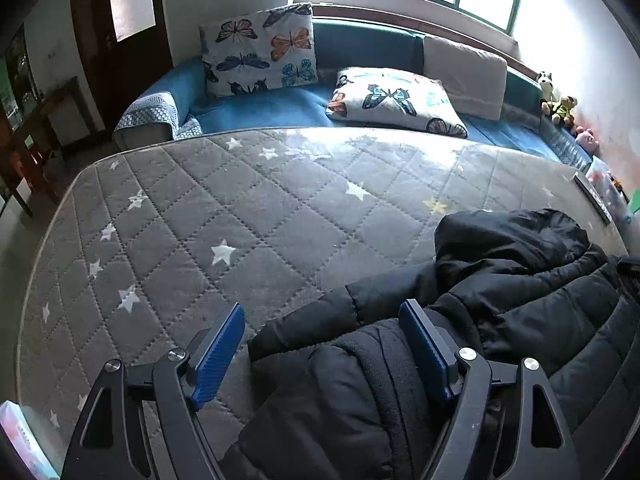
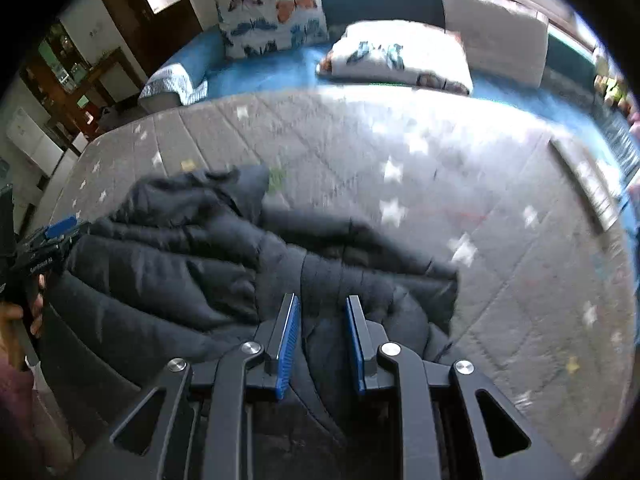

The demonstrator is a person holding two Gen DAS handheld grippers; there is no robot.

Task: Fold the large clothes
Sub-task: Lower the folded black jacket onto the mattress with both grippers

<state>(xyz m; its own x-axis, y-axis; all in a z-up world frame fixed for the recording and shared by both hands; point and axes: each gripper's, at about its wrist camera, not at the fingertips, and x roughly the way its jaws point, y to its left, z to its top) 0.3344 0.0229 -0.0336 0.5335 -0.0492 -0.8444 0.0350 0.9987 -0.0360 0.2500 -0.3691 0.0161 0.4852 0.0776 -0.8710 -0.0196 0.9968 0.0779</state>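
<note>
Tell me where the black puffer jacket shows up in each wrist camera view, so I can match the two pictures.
Left wrist view: the black puffer jacket fills the lower right, on the grey star-quilted mattress.
Right wrist view: the jacket spreads across the lower left and centre.
Shared landmark: the upright butterfly-print pillow at top, left of centre, in both.

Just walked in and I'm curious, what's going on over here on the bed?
A person is working on a black puffer jacket that lies bunched on a grey quilted mattress with stars, one handheld tool in each hand. The left tool is wide open over a sleeve end. The right tool straddles a ridge of the jacket, its blue pads not pressed together. The jacket is not yet folded. Butterfly pillows sit on the blue sofa behind.
</note>
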